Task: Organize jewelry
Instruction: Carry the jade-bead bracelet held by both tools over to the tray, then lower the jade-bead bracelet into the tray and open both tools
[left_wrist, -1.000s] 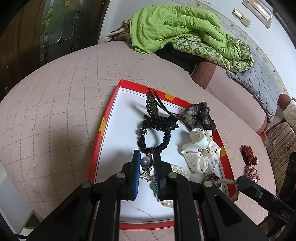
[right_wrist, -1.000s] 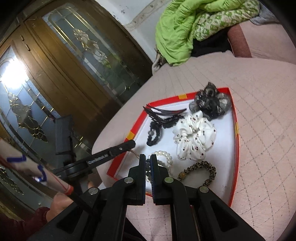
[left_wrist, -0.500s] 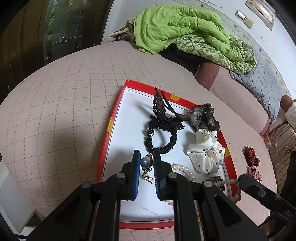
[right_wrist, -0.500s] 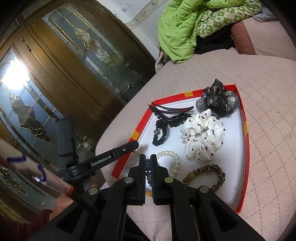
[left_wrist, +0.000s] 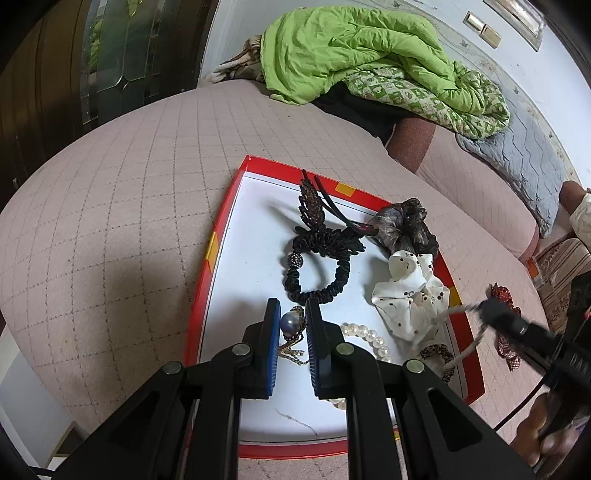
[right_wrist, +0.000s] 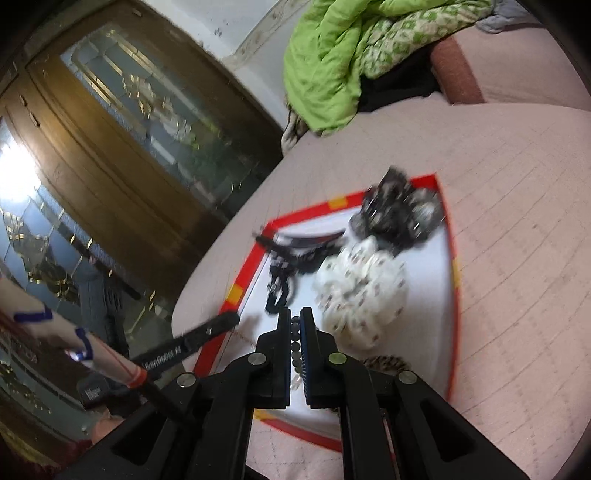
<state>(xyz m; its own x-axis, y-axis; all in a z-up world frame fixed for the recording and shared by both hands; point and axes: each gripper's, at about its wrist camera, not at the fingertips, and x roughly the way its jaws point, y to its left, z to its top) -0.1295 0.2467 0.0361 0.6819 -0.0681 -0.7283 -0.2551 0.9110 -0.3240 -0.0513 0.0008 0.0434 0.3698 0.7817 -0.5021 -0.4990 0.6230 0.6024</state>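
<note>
A red-rimmed white tray (left_wrist: 221, 236) lies on a pink quilted surface. It holds a black scrunchie (left_wrist: 321, 269), a dark hair clip (left_wrist: 312, 201), a dark frilly scrunchie (left_wrist: 406, 225), a white dotted scrunchie (left_wrist: 410, 291), a pearl bracelet (left_wrist: 369, 339) and a leopard-print band (left_wrist: 436, 350). My left gripper (left_wrist: 291, 325) is shut on a blue-grey pearl brooch (left_wrist: 289, 323) with gold tassels, just above the tray's near part. My right gripper (right_wrist: 294, 326) is shut on a grey bead string (right_wrist: 294, 343), which shows blurred in the left wrist view (left_wrist: 465, 332).
A green quilt (left_wrist: 362, 55) and grey pillow (left_wrist: 517, 155) lie at the back. Red hair ties (left_wrist: 502, 295) lie on the surface right of the tray. A wooden glass door (right_wrist: 110, 147) stands to the left. The tray (right_wrist: 452, 258) is blurred in the right wrist view.
My left gripper has drawn back slightly with the brooch. My right gripper has swung quickly with the bead string, blurring its view; the tray now looks closer and higher there.
</note>
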